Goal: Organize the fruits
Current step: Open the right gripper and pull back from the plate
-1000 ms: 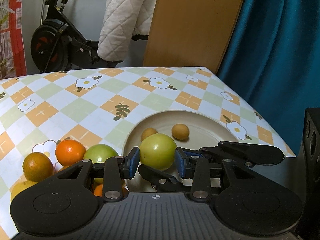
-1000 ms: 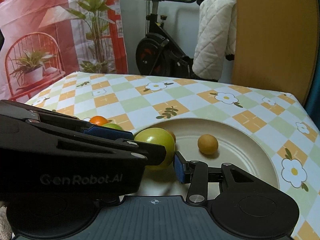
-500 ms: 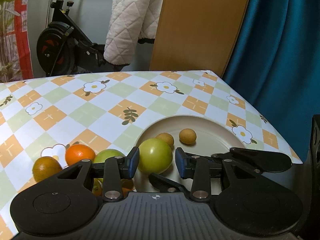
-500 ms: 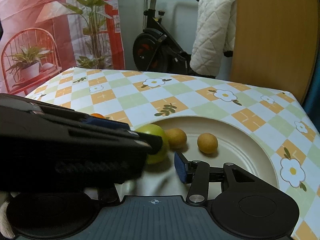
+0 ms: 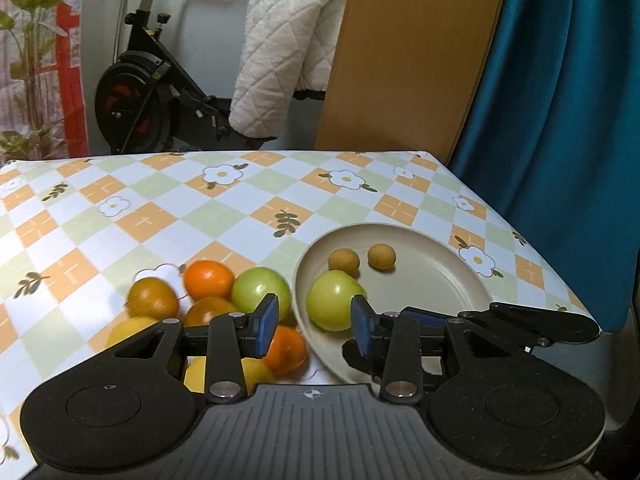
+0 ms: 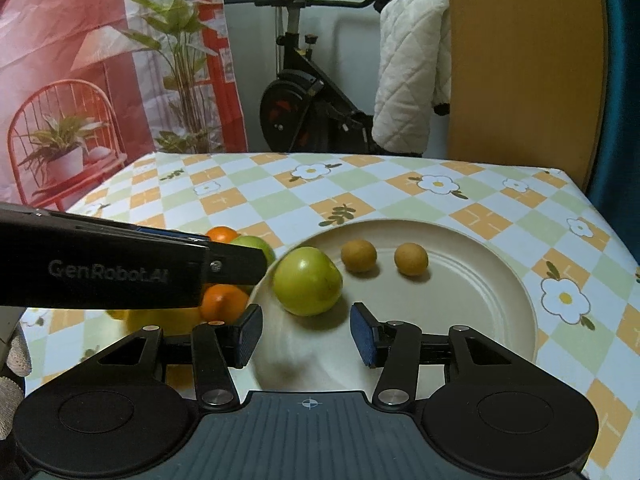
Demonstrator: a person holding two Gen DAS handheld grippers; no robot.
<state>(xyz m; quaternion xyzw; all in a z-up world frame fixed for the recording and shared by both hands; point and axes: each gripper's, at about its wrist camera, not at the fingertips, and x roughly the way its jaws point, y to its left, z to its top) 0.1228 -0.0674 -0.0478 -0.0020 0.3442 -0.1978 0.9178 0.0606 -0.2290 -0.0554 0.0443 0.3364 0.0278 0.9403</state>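
A green apple (image 5: pixel 334 300) lies on the beige plate (image 5: pixel 432 276) beside two small brown fruits (image 5: pixel 343 261) (image 5: pixel 381 256). It also shows in the right wrist view (image 6: pixel 307 281) on the plate (image 6: pixel 480 280). My left gripper (image 5: pixel 314 322) is open and empty, pulled back from the apple. My right gripper (image 6: pixel 306 334) is open and empty, low over the plate's near rim. Left of the plate lies a heap of fruit: a second green apple (image 5: pixel 260 294), oranges (image 5: pixel 208 279), a brown fruit (image 5: pixel 153 299) and yellow ones.
The left gripper's body (image 6: pixel 120 268) crosses the right wrist view at the left, over the fruit heap. The table's right edge (image 5: pixel 560 280) is near the plate. An exercise bike (image 6: pixel 312 112) and a wooden board (image 5: pixel 408 60) stand behind the table.
My left gripper has let go of the green apple on the plate and drawn back and up. The apple now rests free. The right gripper has stayed put.
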